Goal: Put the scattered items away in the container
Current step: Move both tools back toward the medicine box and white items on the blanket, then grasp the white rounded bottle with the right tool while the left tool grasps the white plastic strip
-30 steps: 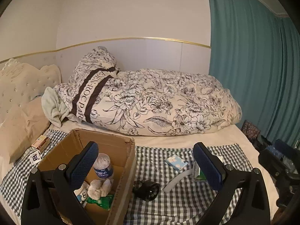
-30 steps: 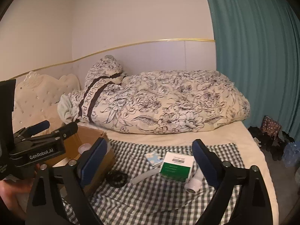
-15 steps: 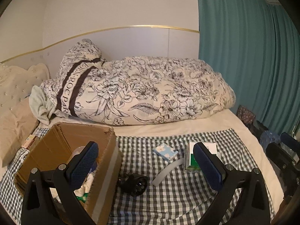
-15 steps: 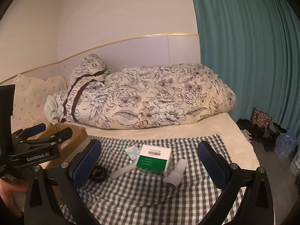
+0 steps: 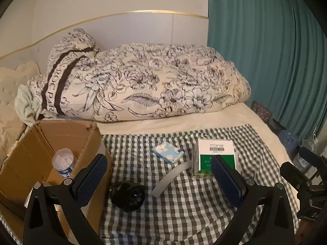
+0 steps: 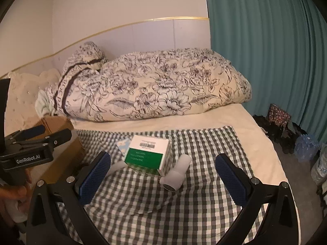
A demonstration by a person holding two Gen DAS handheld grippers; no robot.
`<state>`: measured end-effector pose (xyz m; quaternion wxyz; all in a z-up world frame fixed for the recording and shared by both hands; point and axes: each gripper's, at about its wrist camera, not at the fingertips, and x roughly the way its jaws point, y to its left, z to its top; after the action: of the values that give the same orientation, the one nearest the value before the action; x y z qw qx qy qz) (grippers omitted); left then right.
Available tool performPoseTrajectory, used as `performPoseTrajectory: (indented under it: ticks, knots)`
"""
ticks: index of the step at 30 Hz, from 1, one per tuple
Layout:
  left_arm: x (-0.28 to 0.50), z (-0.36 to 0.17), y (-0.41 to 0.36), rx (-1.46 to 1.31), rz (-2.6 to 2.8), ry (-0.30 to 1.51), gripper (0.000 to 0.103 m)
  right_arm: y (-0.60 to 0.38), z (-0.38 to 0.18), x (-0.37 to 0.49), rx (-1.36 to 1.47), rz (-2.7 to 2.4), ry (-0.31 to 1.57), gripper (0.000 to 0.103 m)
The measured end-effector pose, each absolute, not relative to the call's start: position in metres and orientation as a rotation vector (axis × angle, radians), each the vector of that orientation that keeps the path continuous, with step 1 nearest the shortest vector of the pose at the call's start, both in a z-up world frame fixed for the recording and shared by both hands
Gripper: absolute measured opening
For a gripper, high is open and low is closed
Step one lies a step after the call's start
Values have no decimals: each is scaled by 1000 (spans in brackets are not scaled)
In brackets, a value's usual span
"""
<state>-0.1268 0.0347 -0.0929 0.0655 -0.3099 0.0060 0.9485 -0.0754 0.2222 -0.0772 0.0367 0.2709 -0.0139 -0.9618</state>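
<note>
A cardboard box (image 5: 67,134) stands at the left on the checked cloth (image 5: 184,204), with a water bottle (image 5: 63,162) inside. On the cloth lie a black round object (image 5: 128,196), a white tube (image 5: 171,179), a blue flowered packet (image 5: 168,153) and a green-and-white carton (image 5: 214,155). My left gripper (image 5: 159,177) hangs open over the black object and tube. My right gripper (image 6: 163,173) is open, with the carton (image 6: 148,155) and a white cylinder (image 6: 177,172) between and beyond its fingers, touching neither.
A rolled floral duvet (image 5: 143,85) lies along the back of the bed. A teal curtain (image 5: 265,51) hangs on the right, with bags and shoes (image 6: 282,122) on the floor below. A hand (image 6: 12,192) holds the left gripper's handle.
Both grippers have sunk and come nearer to the cloth; the items look larger. The view slid rightward, so the cardboard box now sits further left. The right jaws opened slightly wider.
</note>
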Motion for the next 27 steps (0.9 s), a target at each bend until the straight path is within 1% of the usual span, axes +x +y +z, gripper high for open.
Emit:
performPoseTrajectory:
  ticks: [6,10,12,14,20,25,27]
  knots:
    - [-142,-121,41,-991,2820,38,103,225,-104,-91,912,-2958,-4,103]
    - [-154,-138,35,-1034,2808,10,102,224,-123,-103,968,-2934,33,103]
    - [-159,-144,34,-1050,2805,1,97,223,-133,-109,994,-2923,53,103]
    - [-163,-149,35,-1062,2798,-4,94,222,-143,-115,1023,-2918,68,103]
    - [-176,-166,52,-1074,2749,38,90,222,-168,-130,1118,-2907,101,102]
    - [-190,-186,62,-1119,2722,100,84,226,-184,-143,1187,-2881,72,90]
    - [-196,-193,62,-1136,2714,94,81,224,-189,-148,1210,-2863,67,80]
